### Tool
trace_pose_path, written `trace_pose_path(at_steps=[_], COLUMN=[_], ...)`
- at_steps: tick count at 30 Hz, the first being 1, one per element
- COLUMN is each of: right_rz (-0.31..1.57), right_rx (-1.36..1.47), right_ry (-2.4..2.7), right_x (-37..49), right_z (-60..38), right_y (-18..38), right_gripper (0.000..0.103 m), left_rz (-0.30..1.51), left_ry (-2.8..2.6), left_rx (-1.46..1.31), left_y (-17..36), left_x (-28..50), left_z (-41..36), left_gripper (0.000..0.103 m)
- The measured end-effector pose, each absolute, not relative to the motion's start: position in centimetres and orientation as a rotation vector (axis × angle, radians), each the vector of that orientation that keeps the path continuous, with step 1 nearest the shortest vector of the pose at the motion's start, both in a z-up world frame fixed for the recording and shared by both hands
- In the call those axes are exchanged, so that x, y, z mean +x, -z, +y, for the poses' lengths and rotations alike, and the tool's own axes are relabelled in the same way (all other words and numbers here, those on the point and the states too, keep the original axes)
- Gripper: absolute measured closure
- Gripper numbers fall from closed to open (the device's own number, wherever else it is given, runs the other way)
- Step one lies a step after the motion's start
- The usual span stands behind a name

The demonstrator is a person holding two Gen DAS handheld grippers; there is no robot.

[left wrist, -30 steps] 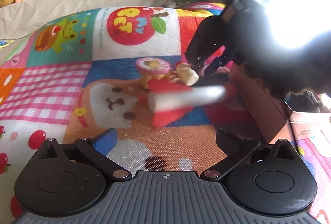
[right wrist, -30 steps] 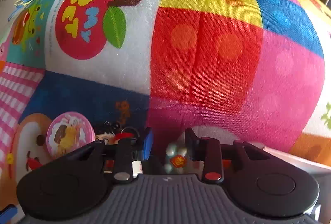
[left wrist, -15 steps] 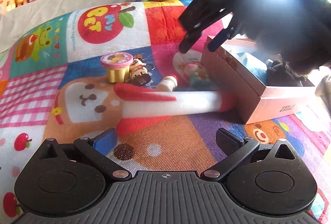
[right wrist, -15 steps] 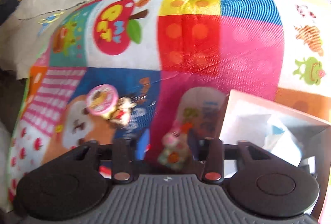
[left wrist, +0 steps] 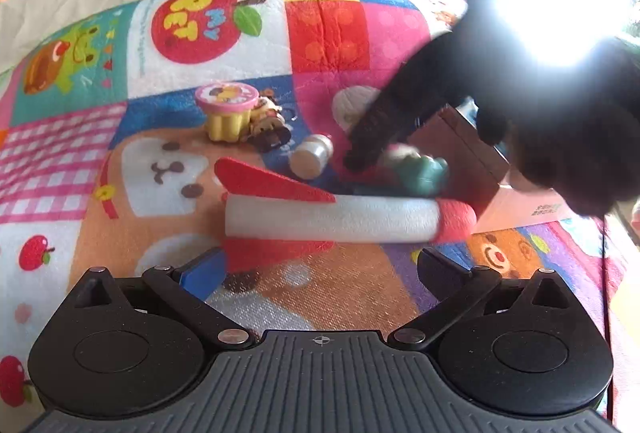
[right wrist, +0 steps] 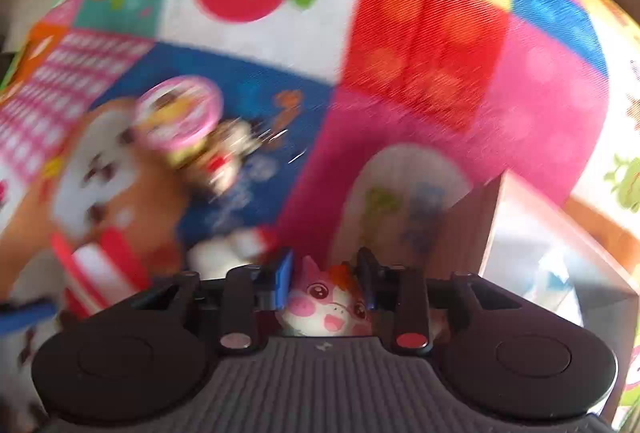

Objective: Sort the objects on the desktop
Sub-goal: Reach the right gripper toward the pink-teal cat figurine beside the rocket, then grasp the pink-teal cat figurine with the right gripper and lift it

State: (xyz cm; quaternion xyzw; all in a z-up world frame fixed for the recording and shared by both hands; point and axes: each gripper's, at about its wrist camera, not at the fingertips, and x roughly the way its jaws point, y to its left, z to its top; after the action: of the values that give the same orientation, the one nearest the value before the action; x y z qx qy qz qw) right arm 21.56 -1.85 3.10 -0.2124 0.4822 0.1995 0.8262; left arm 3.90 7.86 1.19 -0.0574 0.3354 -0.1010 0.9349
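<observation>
**Right claw closed round the cat toy beside the box; left claw idle over the foam rocket**

In the left wrist view, the left claw (left wrist: 320,265) sat at the bottom centre of the frame, its jaws spread wide and holding nothing. Just above it, across the middle of the frame, lay the foam rocket (left wrist: 332,219), long axis running left to right, red fins at the left end and red nose at the right. That made it the nearest thing to the left claw, lying crosswise to its fingers and not between them. Further up and left stood the pink-topped yellow toy (left wrist: 226,111) with a small figurine (left wrist: 268,121) against its right side, and a small bottle (left wrist: 312,159) lay on its side to the right of those. All rested on the patchwork play mat (left wrist: 120,173).

Right of centre, the right claw (left wrist: 362,157) reached down as a dark shape to the cat toy (left wrist: 416,169), which lay just behind the rocket's nose end. The cardboard box (left wrist: 516,209) stood immediately to the right, its open top half hidden behind the dark claw.

In the blurred right wrist view, the right claw (right wrist: 324,273) had just been closing, and the cat toy (right wrist: 324,305) sat between its fingers with the pads apparently pressed on either side of its head. The box (right wrist: 552,233) lay to the right in that frame, so the carry would probably be a short one rightward.
</observation>
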Motion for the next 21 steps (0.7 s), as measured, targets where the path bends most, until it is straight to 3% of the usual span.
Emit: trace_pose_path(at_steps=[10,17,20,21], right_rz=[1.016,0.887,0.802,0.780], right_rx=[-0.422,-0.421,-0.360,-0.314], right_ry=[-0.614,-0.484,-0.421,-0.413], right_x=[10.3,5.5,4.0,3.5], right_z=[-5.9,-11.9,-14.7,-15.7], right_y=[-5.2,-4.8,-5.0,-5.1], right_gripper=[0.073,0.072,0.056,0.046], left_rz=[0.716,0.723,0.717,0.712], left_ry=[0.217,0.080,0.145,0.172], left_rx=[-0.044,-0.056,-0.101,-0.099], left_y=[-1.4,-2.0,-3.1,-3.5], left_x=[2.6,3.4,2.9,2.7], left_z=[7.8,8.2,7.6,6.7], left_gripper=[0.000,0.000,0.000,0.000])
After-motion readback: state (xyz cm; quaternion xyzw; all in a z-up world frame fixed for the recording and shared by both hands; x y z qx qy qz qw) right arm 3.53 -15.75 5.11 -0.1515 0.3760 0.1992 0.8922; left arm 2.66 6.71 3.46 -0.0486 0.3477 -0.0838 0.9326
